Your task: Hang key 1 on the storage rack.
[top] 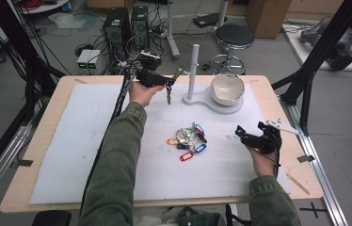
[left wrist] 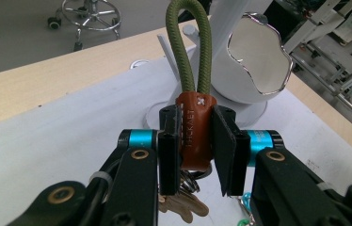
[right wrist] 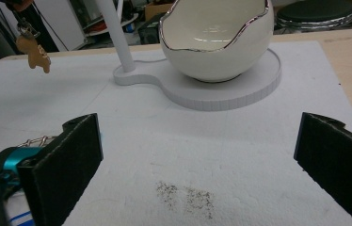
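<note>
Left tool [left wrist: 197, 146] clamped on the brown leather sleeve [left wrist: 196, 136] of a keychain, held near the white post [top: 194, 70] above the worktop [top: 70, 141]; right tool [right wrist: 197, 165] released, hovering low. Light, limp load: green cord loop [left wrist: 188, 52] soft, keys [top: 168, 97] free to swing, so best gripped at the stiffer sleeve. Left gripper view: grip detail; high view: loose key tags [top: 188, 141] and bowl [top: 227, 89].

In the left gripper view the keys [left wrist: 183, 207] under the brown tag [left wrist: 195, 132] are mostly hidden behind the left tool [left wrist: 196, 155] and cut off at the bottom edge. The pile of coloured key tags [top: 187, 140] on the worktop is too small to count.
</note>
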The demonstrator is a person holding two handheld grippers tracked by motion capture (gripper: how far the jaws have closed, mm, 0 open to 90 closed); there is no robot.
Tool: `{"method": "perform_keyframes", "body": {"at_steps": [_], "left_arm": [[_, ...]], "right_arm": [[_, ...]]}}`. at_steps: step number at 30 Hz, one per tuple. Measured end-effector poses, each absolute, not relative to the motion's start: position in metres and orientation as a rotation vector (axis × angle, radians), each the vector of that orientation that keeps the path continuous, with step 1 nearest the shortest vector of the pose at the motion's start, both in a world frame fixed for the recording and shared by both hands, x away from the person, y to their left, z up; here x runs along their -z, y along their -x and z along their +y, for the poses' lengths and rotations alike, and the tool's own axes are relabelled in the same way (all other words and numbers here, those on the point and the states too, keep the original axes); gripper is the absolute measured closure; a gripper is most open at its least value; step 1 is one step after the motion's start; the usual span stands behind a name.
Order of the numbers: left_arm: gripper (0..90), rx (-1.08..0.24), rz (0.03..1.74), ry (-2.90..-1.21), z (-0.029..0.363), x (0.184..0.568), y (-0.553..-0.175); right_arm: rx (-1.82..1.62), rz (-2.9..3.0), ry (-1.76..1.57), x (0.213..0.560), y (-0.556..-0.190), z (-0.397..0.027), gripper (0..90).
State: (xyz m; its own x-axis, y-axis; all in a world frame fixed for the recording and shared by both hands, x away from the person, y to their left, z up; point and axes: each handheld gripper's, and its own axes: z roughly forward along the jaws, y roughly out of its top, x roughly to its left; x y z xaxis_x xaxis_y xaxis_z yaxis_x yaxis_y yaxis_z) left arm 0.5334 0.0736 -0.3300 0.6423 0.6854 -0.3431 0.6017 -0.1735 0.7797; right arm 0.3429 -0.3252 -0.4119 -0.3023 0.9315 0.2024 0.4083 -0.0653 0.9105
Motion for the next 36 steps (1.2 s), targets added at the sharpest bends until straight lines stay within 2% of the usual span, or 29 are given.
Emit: {"method": "perform_keyframes", "body": {"at_steps": [18,25,29,30,33,35,36], "left_arm": [[72.8,-0.090,1.031,-1.888,0.055,0.344,-0.539],[68.4,-0.191,1.097,-1.982,0.051,0.349,-0.541],[56.7,-0.183,1.123,-1.928,0.055,0.345,-0.541],[46.4,-0.183,1.138,-1.918,0.057,0.344,-0.541],[42.1,-0.146,1.174,-1.879,0.062,0.342,-0.542],[23.6,-0.243,1.228,-1.886,0.061,0.341,-0.538],[18.3,-0.241,1.236,-1.895,0.062,0.341,-0.538]], "right_arm": [[-1.360,1.716,-1.441,0.412,-0.343,-0.326,0.6],[-1.359,1.718,-1.443,0.412,-0.343,-0.327,0.6],[-1.358,1.720,-1.444,0.413,-0.343,-0.327,0.6],[-1.363,1.720,-1.444,0.413,-0.342,-0.327,0.6],[-1.369,1.717,-1.450,0.412,-0.342,-0.328,0.6],[-1.370,1.719,-1.449,0.412,-0.342,-0.328,0.6],[-1.372,1.720,-1.450,0.412,-0.342,-0.328,0.6]]}}
